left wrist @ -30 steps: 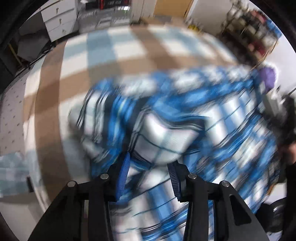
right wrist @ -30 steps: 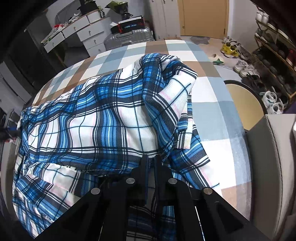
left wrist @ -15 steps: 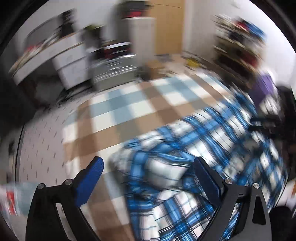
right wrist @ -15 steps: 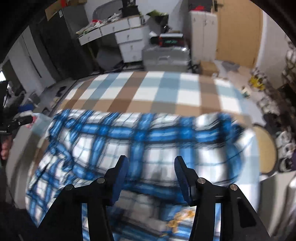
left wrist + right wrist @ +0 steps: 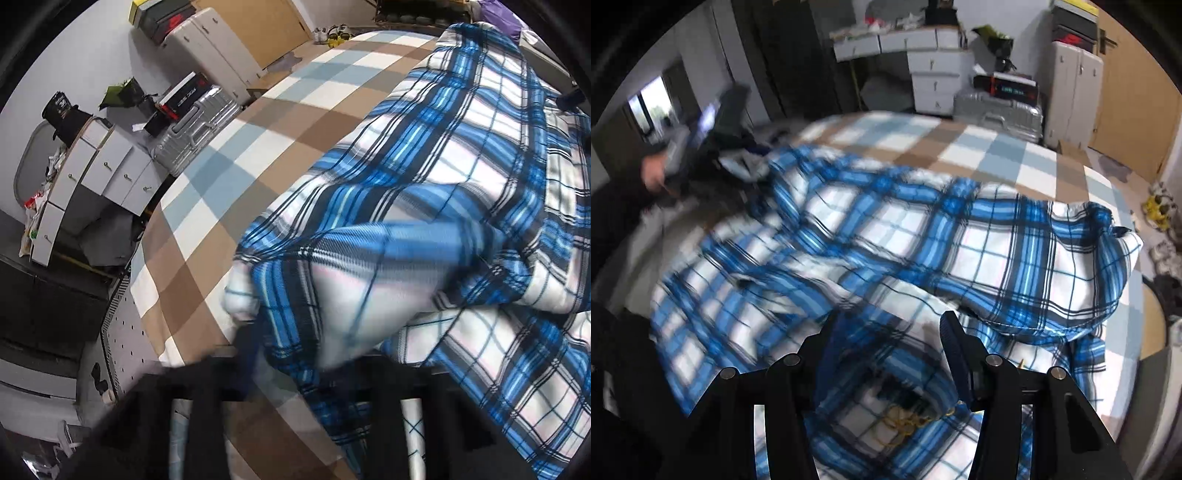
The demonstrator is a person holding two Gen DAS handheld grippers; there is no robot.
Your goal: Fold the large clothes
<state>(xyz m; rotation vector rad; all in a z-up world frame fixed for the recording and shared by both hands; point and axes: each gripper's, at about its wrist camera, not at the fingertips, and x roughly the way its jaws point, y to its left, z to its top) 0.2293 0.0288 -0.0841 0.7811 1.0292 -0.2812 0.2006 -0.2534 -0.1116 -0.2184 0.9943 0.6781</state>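
Blue-and-white plaid, the big shirt (image 5: 424, 221) sprawls rumpled over the checked bedspread (image 5: 258, 122), filling the centre and right of the left wrist view, its long run slanting to the upper right. At the bottom edge the left gripper (image 5: 306, 365) is blurred; whether it pinches the nearest fold I cannot tell. Rightward, the right gripper (image 5: 890, 350) stands wide apart, holding nothing, directly over the bunched near hem, seemingly the better-placed hand for a grab.

Nothing here reads cleanly. The black and red box (image 5: 1012, 88) lying on top of the silver suitcase (image 5: 997, 110) carries a line of pale lettering along its side, too small and soft to make out. The same box (image 5: 183, 96) shows white print in the left wrist view, likewise unreadable. Everything else is blurred.
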